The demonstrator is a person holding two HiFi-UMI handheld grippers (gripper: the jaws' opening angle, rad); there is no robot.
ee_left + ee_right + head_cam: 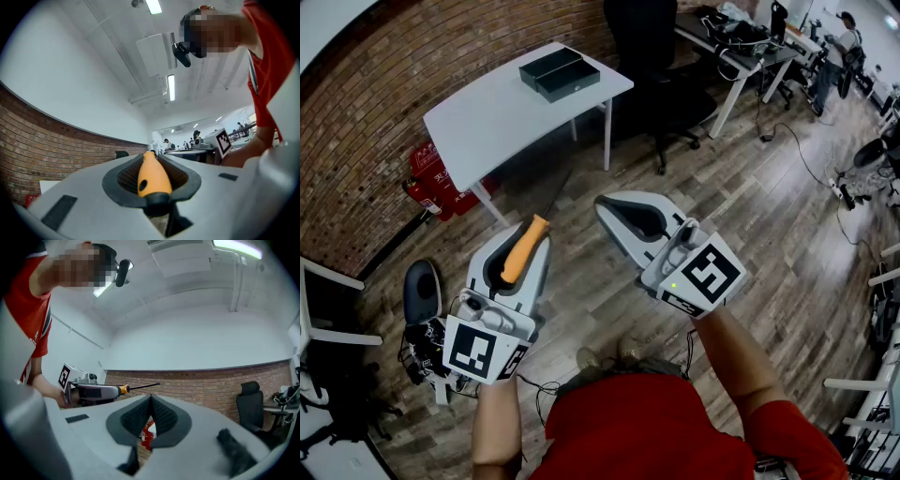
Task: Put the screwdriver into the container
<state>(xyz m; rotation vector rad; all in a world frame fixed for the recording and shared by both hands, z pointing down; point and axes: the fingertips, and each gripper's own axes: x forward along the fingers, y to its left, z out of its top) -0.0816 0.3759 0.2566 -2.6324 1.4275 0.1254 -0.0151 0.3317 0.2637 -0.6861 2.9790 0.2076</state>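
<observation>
My left gripper (pixel 525 246) is shut on the orange handle of the screwdriver (pixel 526 247), whose dark shaft sticks out ahead towards the white table (pixel 487 117). In the left gripper view the handle (pixel 153 176) fills the gap between the pads. A dark rectangular container (pixel 560 73) rests on the far end of that table, well ahead of both grippers. To the right, at about the same height, my right gripper (pixel 619 208) is shut on nothing, its pads meeting in the right gripper view (pixel 151 401). That view also shows the left gripper and the screwdriver (pixel 139 387) off to its left.
A black office chair (pixel 661 56) stands right of the table. Red fire extinguishers (pixel 436 178) sit by the brick wall (pixel 384 84) under the table's left end. Desks with cables (pixel 741 37) and a person (pixel 842 37) are at the far right. The floor is wood planks.
</observation>
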